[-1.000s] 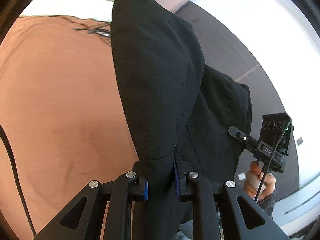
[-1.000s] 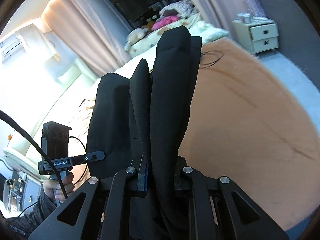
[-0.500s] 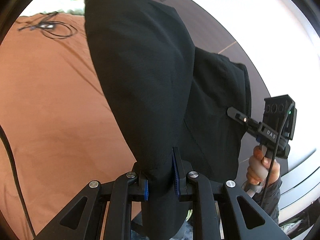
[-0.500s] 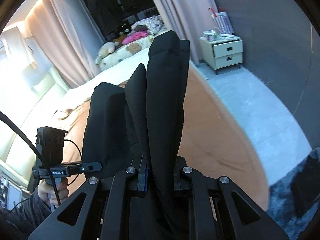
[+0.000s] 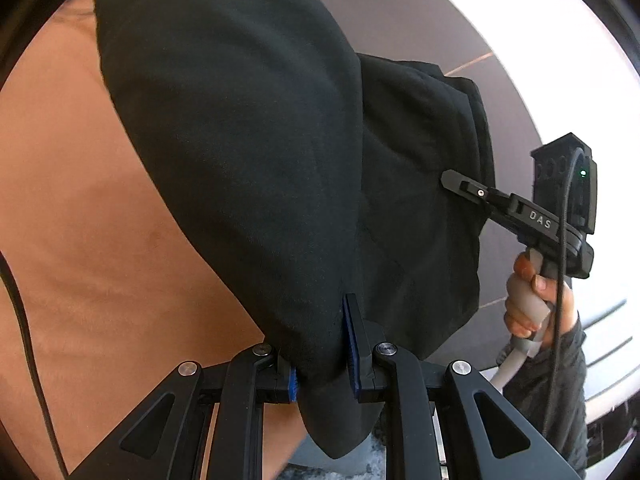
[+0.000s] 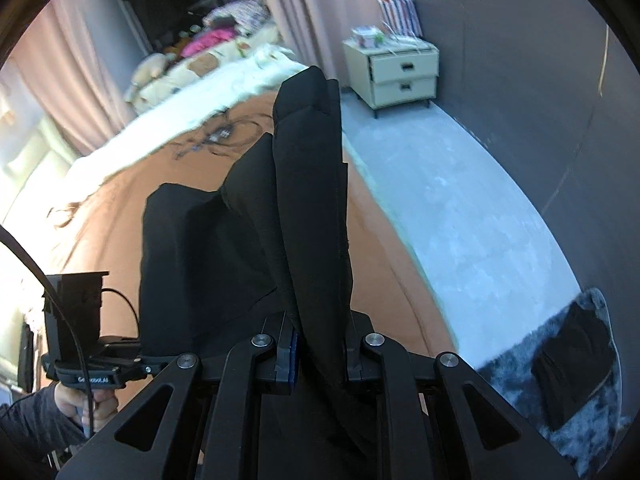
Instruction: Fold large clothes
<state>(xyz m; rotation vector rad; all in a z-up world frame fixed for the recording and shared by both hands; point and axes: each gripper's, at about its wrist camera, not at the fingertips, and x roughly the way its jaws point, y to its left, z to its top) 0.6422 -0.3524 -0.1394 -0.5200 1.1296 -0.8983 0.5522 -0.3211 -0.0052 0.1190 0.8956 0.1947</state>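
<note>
— So which step is this?
— Carrying: the black garment [image 5: 248,152] hangs between both tongs above the orange bedspread [image 5: 80,240].
— Their grip?
— The left gripper [image 5: 322,354] and right gripper [image 6: 320,350] each pinch bunched cloth, which fills the frame's centre.
— Next?
— Probably lowering it flat.

"DAS" is embossed on the right gripper [image 5: 452,179] body.

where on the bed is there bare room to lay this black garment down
The orange bedspread is bare in a wide patch left of the hanging black garment, out to the thin black cable at the left edge. In the right wrist view it gets crowded toward the head of the bed: tangled cables, then the white bedding beyond.
</note>
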